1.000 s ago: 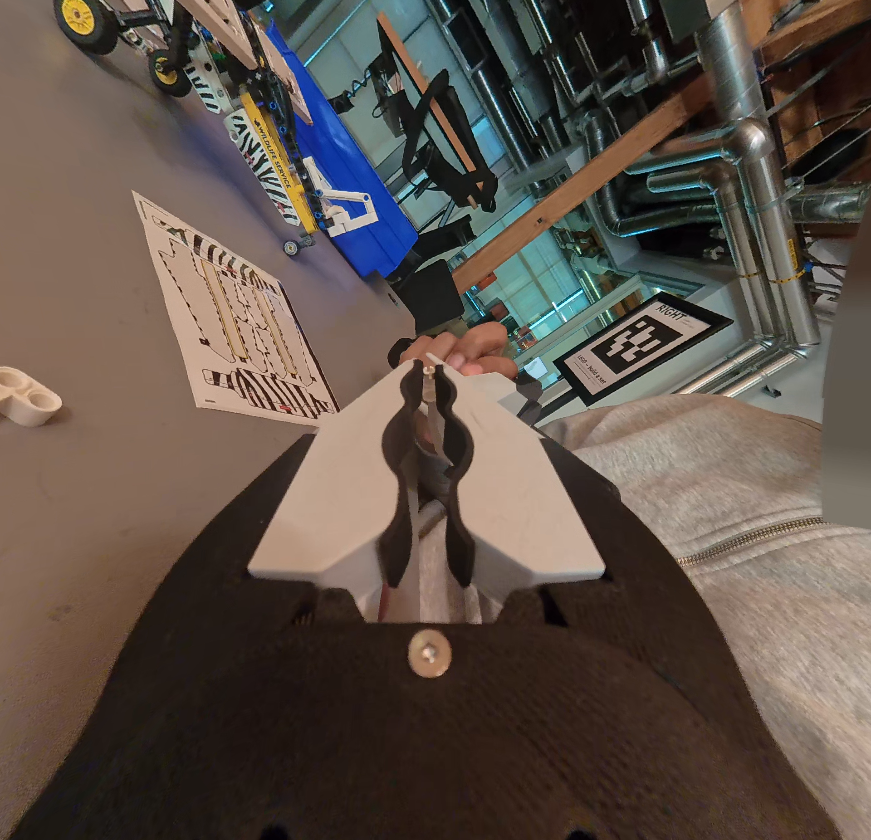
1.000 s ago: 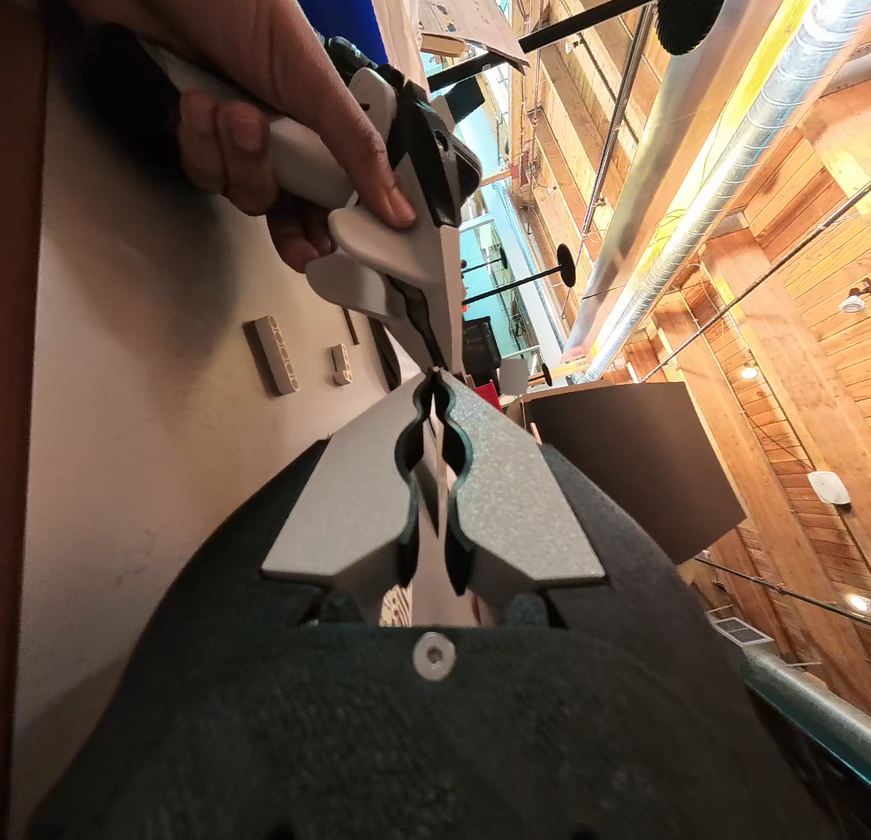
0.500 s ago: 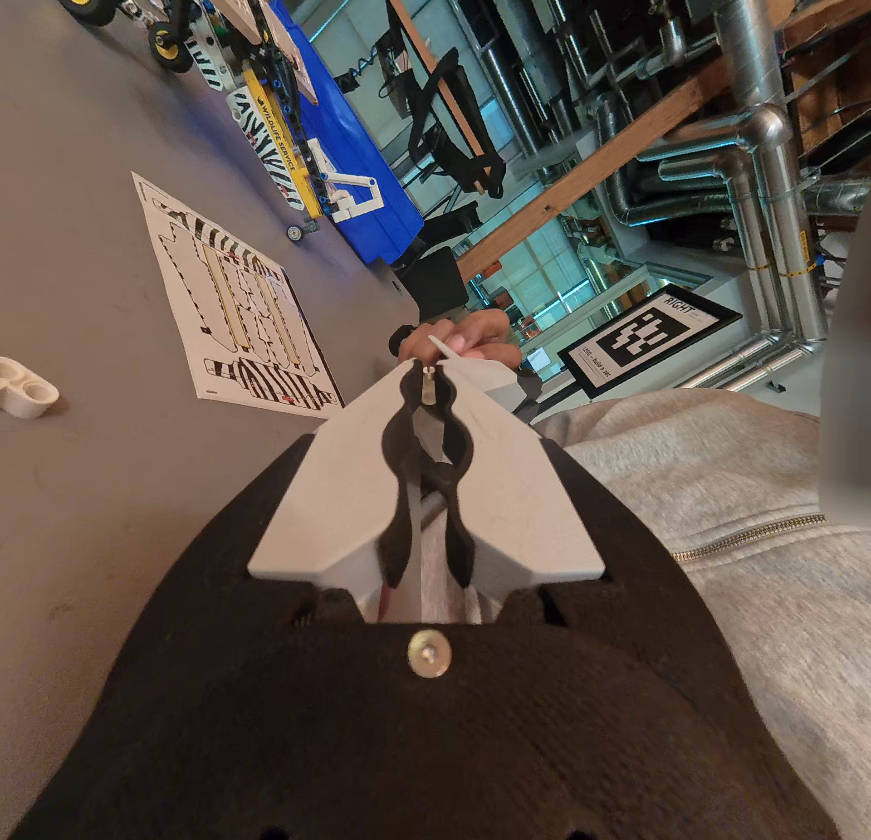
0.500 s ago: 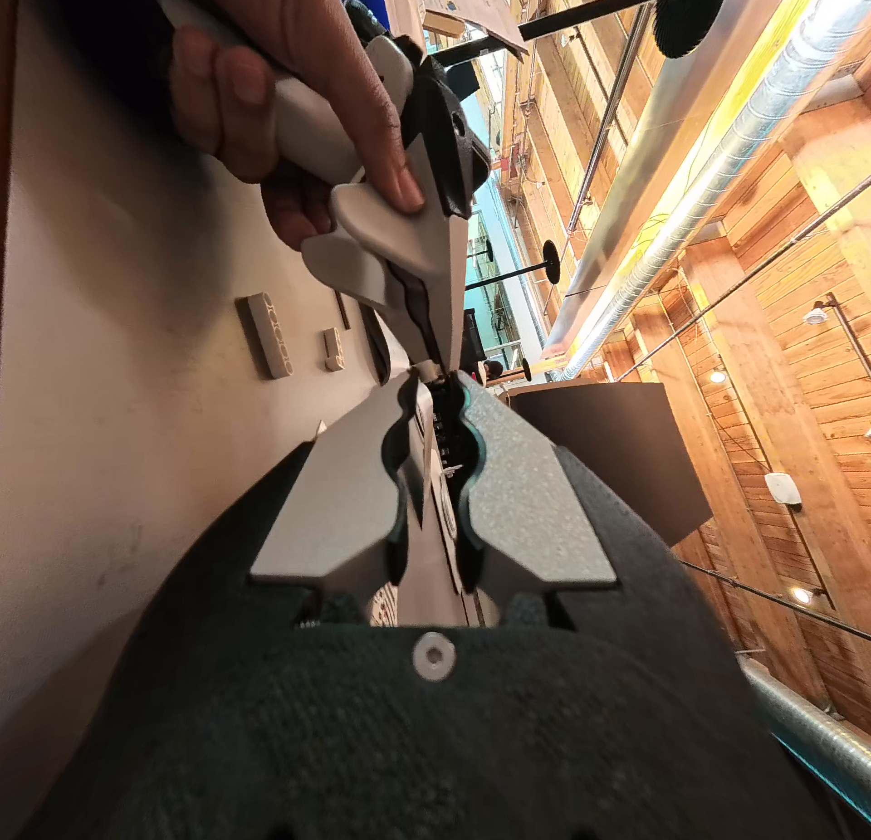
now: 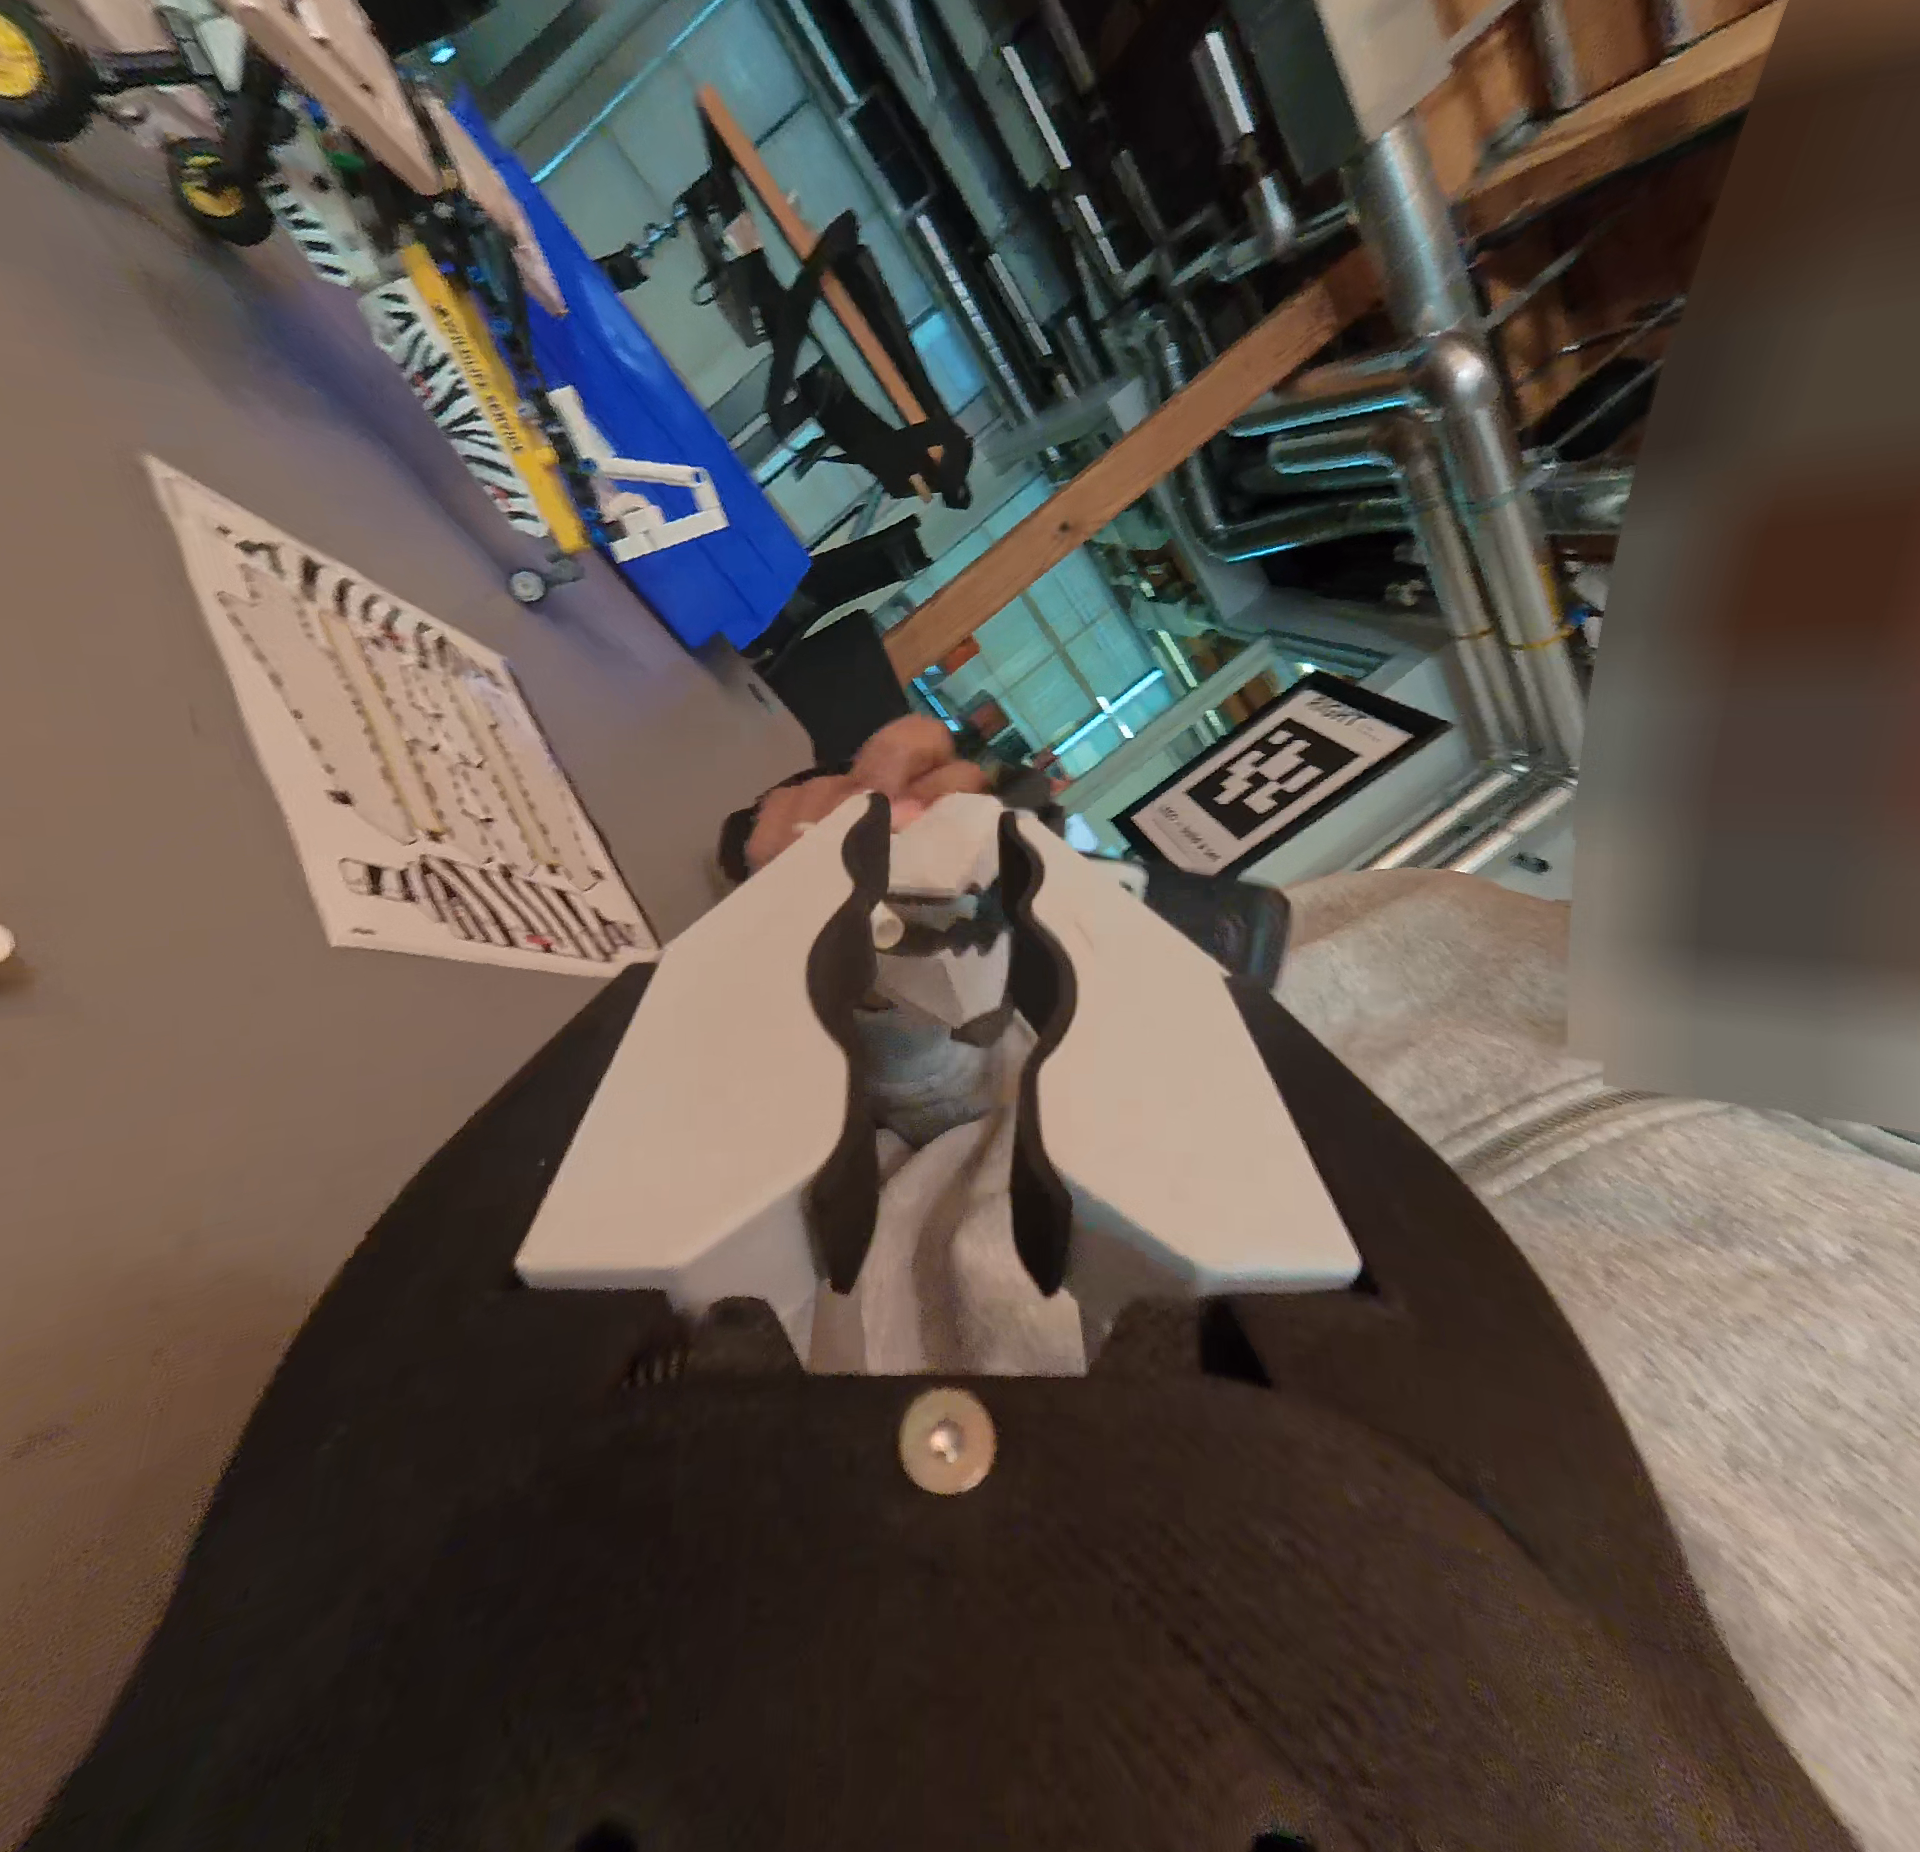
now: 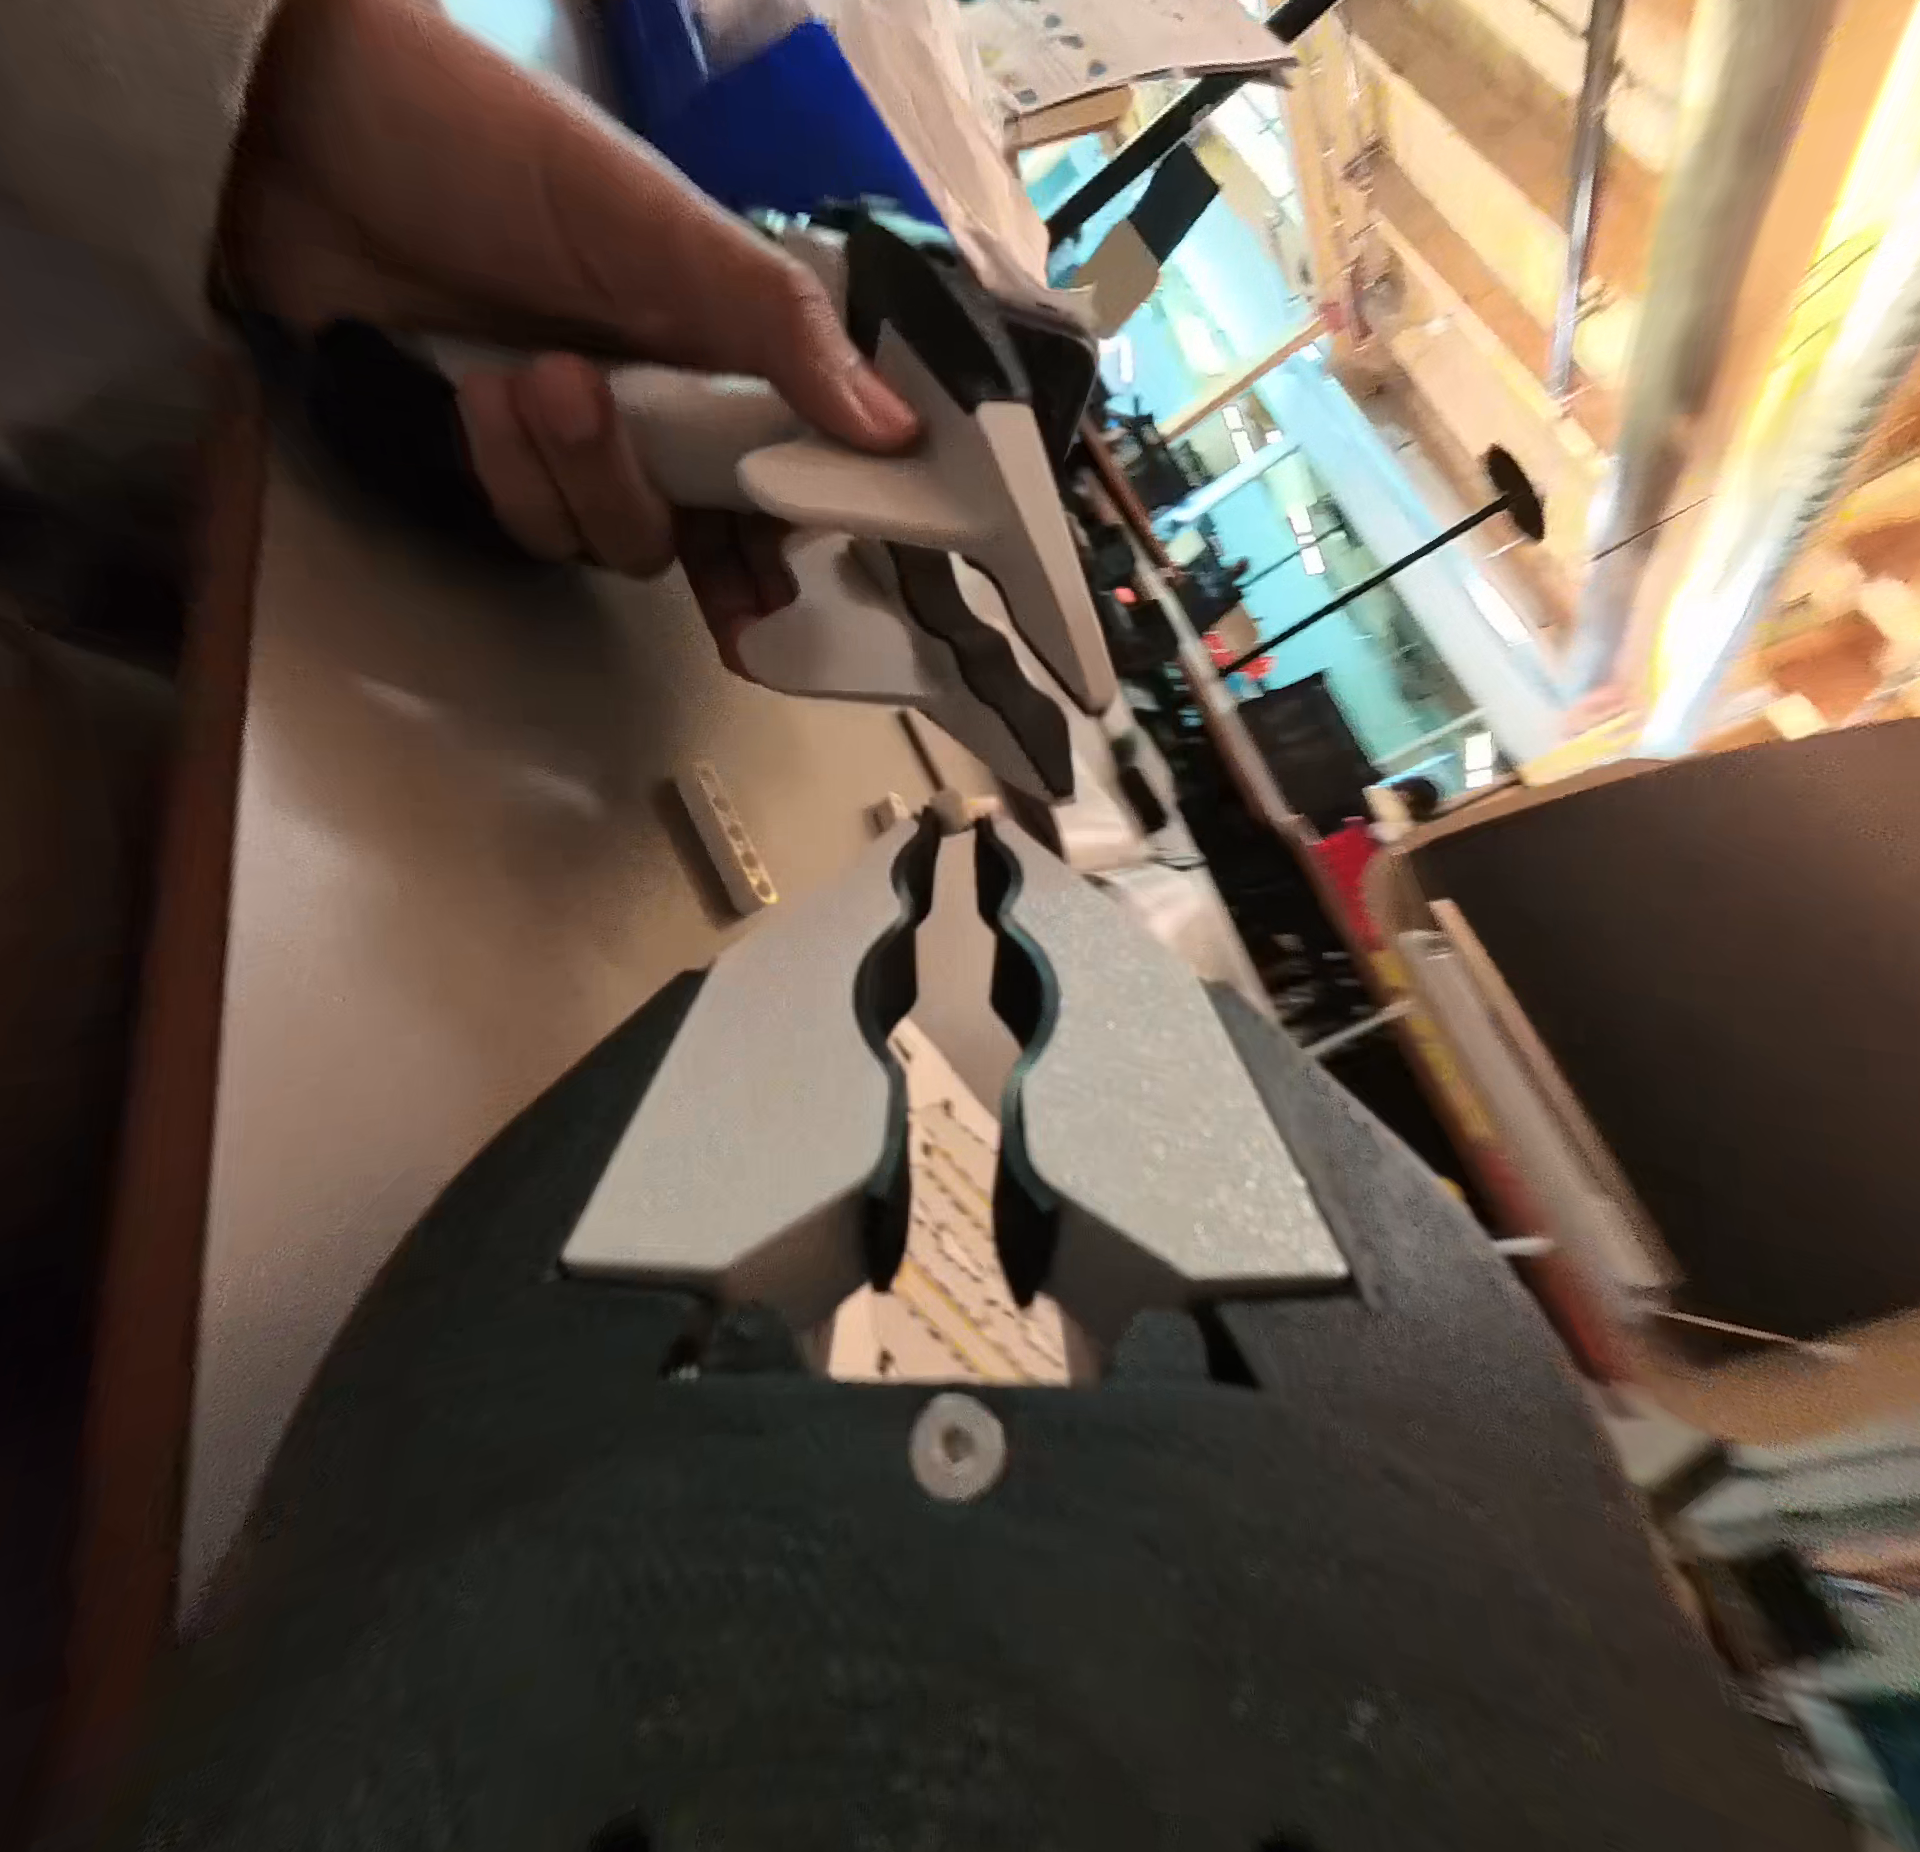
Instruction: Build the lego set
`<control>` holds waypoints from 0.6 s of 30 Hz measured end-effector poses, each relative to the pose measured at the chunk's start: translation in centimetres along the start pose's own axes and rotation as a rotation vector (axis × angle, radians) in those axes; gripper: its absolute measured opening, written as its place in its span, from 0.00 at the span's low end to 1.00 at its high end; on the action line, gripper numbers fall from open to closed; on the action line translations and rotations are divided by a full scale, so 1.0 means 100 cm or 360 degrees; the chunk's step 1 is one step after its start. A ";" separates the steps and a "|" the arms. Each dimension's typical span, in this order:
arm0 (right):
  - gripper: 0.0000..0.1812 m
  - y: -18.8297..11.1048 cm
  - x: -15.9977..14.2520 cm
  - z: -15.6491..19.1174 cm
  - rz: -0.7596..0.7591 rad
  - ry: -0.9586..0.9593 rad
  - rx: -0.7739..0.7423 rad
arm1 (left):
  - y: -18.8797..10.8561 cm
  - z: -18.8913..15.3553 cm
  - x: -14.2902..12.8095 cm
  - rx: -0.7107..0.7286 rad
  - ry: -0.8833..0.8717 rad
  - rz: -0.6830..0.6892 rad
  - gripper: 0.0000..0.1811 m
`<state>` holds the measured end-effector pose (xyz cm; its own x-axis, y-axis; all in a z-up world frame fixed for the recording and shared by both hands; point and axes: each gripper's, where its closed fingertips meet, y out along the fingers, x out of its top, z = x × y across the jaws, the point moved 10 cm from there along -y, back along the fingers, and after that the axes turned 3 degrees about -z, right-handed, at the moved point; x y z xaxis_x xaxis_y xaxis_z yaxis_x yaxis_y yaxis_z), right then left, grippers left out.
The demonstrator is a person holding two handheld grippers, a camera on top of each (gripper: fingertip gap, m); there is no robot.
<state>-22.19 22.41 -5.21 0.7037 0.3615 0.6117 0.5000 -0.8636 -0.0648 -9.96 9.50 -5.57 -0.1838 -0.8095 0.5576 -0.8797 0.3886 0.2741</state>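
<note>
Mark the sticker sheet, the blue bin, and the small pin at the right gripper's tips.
sticker sheet (image 5: pixel 416 732), left wrist view, sheet centre
blue bin (image 5: pixel 665 472), left wrist view, side wall
small pin (image 6: pixel 958 808), right wrist view, pale body

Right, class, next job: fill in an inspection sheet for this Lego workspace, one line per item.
Surface: grey table, mostly bare near the camera.
Job's things: part-built model with yellow wheels at the far edge; striped sticker sheet lying flat; pale beam with holes; small pale piece.
Clutter: blue bin behind the model.
Grippers: left hand-held gripper open, empty; right hand-held gripper pinching the small pale piece at its tips.
Cables: nothing seen.
Surroundings: metal pipes, wooden beam, black-and-white marker board, grey sleeve.
</note>
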 end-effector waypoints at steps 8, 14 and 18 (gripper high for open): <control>0.03 -0.019 -0.011 -0.043 -0.0530 0.1249 0.0358 | 0.004 -0.014 -0.002 -0.0011 0.0297 0.0030 0.12; 0.03 -0.015 -0.021 -0.051 -0.0768 0.2006 0.0733 | 0.017 -0.028 -0.011 0.0058 0.0659 0.0172 0.10; 0.02 -0.007 -0.030 -0.049 -0.0734 0.2314 0.0908 | 0.017 -0.033 -0.012 0.0036 0.0749 0.0161 0.05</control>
<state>-27.10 20.21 -3.16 -0.4282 -0.3656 0.8264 0.8660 -0.4274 0.2596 -9.79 12.59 -3.18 -0.0550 -0.4791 0.8760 -0.8778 0.4413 0.1863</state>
